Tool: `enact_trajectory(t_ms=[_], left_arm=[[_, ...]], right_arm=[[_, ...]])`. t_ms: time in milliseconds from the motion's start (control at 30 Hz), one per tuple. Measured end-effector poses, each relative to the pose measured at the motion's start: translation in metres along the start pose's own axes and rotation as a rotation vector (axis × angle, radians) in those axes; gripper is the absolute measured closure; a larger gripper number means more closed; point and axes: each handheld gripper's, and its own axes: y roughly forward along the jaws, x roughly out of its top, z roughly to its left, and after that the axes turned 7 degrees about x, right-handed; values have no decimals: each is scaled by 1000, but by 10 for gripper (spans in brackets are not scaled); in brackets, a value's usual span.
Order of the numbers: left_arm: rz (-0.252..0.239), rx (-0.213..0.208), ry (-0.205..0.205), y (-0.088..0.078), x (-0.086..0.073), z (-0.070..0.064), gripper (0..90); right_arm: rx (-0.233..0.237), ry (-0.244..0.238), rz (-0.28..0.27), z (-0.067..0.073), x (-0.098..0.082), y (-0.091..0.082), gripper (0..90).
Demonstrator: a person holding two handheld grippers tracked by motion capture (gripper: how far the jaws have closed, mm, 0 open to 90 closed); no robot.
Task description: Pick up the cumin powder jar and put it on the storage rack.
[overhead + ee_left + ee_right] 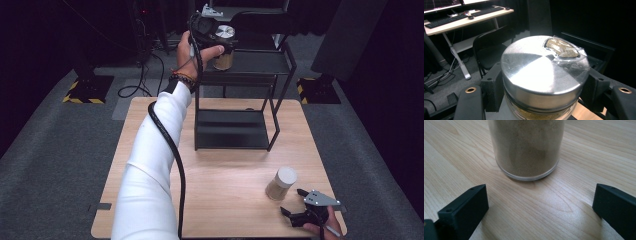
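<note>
At the top centre of the high view the left gripper is raised over the upper shelf of a black rack, its jaws closed on a jar with a metal lid; whether the jar rests on the shelf or hangs just above it cannot be told. In the left gripper view that jar sits in the middle of the frame, the black pads pressing on both sides just under the lid, tan powder showing through the glass at the bottom edge, and a patch of clear tape with a brownish piece under it on the lid's upper right. A white sleeve and a black cable run from the bottom of the high view up to that hand. At the lower right of the high view the right gripper lies low over the tabletop, jaws spread wide and holding nothing, pointed at a second jar with a pale lid standing upright just beside its tips. In the right gripper view this second jar stands at the top centre, filled with beige powder, ahead of the two jaws and apart from both.
</note>
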Motion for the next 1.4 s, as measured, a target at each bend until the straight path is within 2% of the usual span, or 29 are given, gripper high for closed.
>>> enact_trajectory(t_ms=[333, 367, 433, 500, 767, 1000, 1100, 1167, 1200, 1400], left_arm=[[7, -2, 3, 20, 4, 7, 317], [10, 14, 14, 24, 5, 6, 317], [14, 15, 16, 26, 5, 6, 318], [13, 17, 2, 31, 1, 10, 317], [28, 16, 12, 41, -3, 12, 317], [19, 20, 14, 45, -6, 9, 317], [1, 8, -14, 46, -13, 12, 314], [-5, 11, -18, 45, -14, 12, 312], [-12, 32, -14, 45, -16, 8, 290], [-14, 19, -9, 44, -16, 8, 258]], right_arm=[[-2, 2, 0, 0, 0, 0, 0], [-2, 2, 0, 0, 0, 0, 0], [-2, 2, 0, 0, 0, 0, 0], [-2, 2, 0, 0, 0, 0, 0], [-2, 2, 0, 0, 0, 0, 0], [-3, 3, 0, 0, 0, 0, 0], [-4, 2, -1, 0, 0, 0, 0], [-4, 3, 0, 0, 0, 0, 0], [-3, 3, -1, 0, 0, 0, 0], [-3, 3, -1, 0, 0, 0, 0]])
